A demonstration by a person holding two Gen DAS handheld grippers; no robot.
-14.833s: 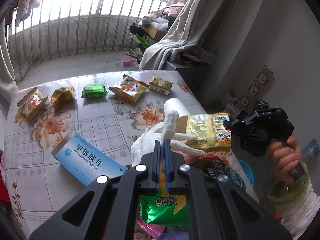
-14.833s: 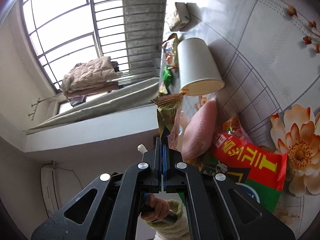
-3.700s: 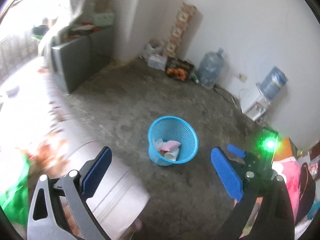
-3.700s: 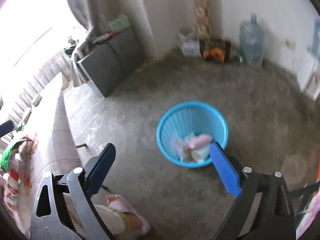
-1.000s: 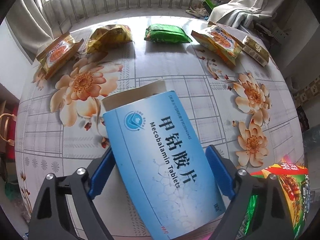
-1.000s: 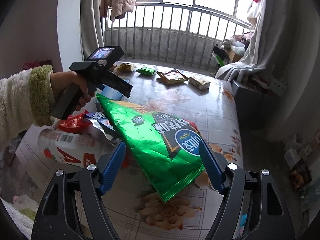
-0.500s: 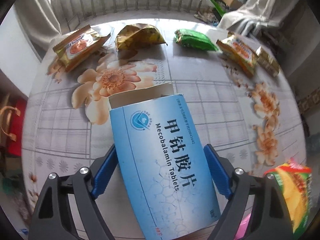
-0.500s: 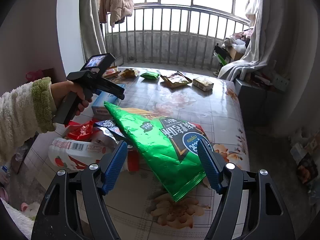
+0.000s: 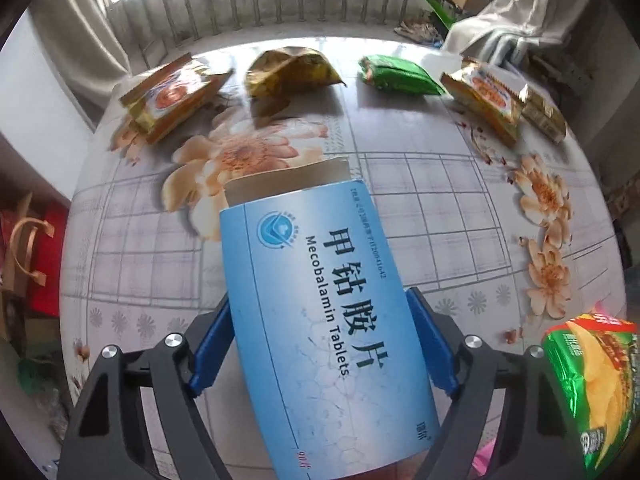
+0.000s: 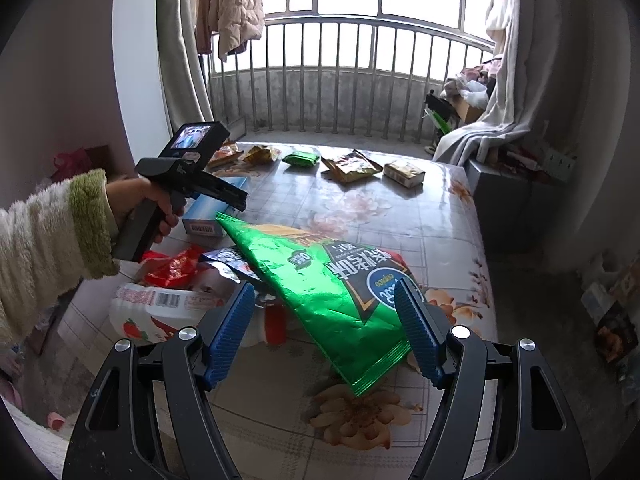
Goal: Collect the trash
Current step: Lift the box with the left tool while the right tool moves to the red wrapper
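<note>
A blue Mecobalamin tablet box (image 9: pixel 320 304) lies on the flowered table (image 9: pixel 420 184), its open flap pointing away. My left gripper (image 9: pixel 320 356) is open, its blue pads on either side of the box's near half. In the right wrist view the box (image 10: pixel 212 208) shows under the left gripper (image 10: pixel 236 196). My right gripper (image 10: pixel 326 332) is open over a large green chip bag (image 10: pixel 332 288), whose near end lies between the pads.
Several snack wrappers lie along the far table edge: gold (image 9: pixel 176 96), yellow (image 9: pixel 292 68), green (image 9: pixel 396 76), orange (image 9: pixel 488 100). A red wrapper (image 10: pixel 172 268) and a white strawberry bottle (image 10: pixel 160 312) lie left of the chip bag. A balcony railing is behind.
The left gripper has come a little closer over the blue box, its pads now nearer the box's sides. The right gripper has lowered slightly towards the green chip bag.
</note>
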